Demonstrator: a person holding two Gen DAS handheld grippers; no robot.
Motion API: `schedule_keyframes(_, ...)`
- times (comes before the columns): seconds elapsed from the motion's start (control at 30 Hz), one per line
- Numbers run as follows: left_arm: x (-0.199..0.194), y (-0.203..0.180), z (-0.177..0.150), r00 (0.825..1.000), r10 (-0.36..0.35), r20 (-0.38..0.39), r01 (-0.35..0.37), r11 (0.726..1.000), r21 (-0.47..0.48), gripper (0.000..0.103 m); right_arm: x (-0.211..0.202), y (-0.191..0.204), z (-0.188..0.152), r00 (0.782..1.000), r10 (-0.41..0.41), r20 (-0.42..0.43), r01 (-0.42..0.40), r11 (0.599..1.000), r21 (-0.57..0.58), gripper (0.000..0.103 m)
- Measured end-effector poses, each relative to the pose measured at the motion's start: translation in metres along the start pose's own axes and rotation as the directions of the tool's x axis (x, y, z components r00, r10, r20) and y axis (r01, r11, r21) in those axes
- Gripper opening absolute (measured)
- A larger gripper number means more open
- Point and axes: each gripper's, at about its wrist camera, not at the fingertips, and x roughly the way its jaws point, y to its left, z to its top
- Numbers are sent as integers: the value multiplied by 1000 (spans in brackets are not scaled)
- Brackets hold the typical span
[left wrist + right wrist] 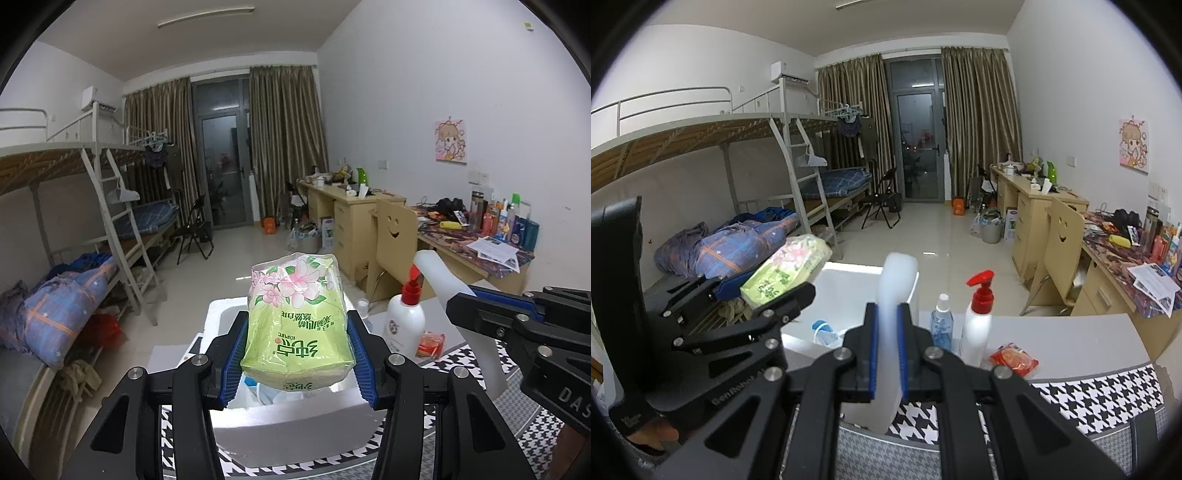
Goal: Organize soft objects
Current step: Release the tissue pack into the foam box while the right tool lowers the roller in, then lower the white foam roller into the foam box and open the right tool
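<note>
Your left hand-held gripper (297,354) squeezes a green flowery tissue pack (297,325) above the white foam box (295,424), and the pack hides most of what lies inside. Your right hand-held gripper (887,354) is nearly shut on a thin white foam strip (895,295). The strip's bottom end is hidden behind the gripper.

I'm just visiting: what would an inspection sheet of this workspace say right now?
Surface: table with black-and-white patterned cloth.
Job's things: tissue pack above white foam box; white foam strip.
Clutter: pump bottle, spray bottle, red packet.
Grippers: left gripper shut on tissue pack; right gripper shut on white foam strip.
Cables: nothing seen.
Surroundings: bunk beds, desks, curtains.
</note>
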Motion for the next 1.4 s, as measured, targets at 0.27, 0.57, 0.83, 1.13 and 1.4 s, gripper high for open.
schedule_keyframes(0.27, 16, 7, 0, 999, 13, -33, -13, 1000, -12, 53, 9, 4, 4, 1000, -2, -11, 2, 1000, -1, 13)
schedule_keyframes(0.57, 32, 13, 3, 999, -1, -49, 0, 1000, -19, 53, 17, 6, 5, 1000, -8, -22, 8, 1000, -2, 13)
schedule_keyframes(0.83, 49, 20, -6, 996, -12, -91, 10, 1000, -21, 86, 26, 5, 5, 999, -18, -30, 18, 1000, -5, 13)
schedule_keyframes(1.13, 13, 46, -14, 997, 73, -35, -75, 994, -73, 101, 35, 4, 6, 999, -4, -42, 4, 1000, -9, 13)
schedule_keyframes(1.4, -21, 68, -29, 992, 125, -9, -126, 986, -106, 102, 39, 7, 8, 999, 15, -48, -16, 1000, -13, 13)
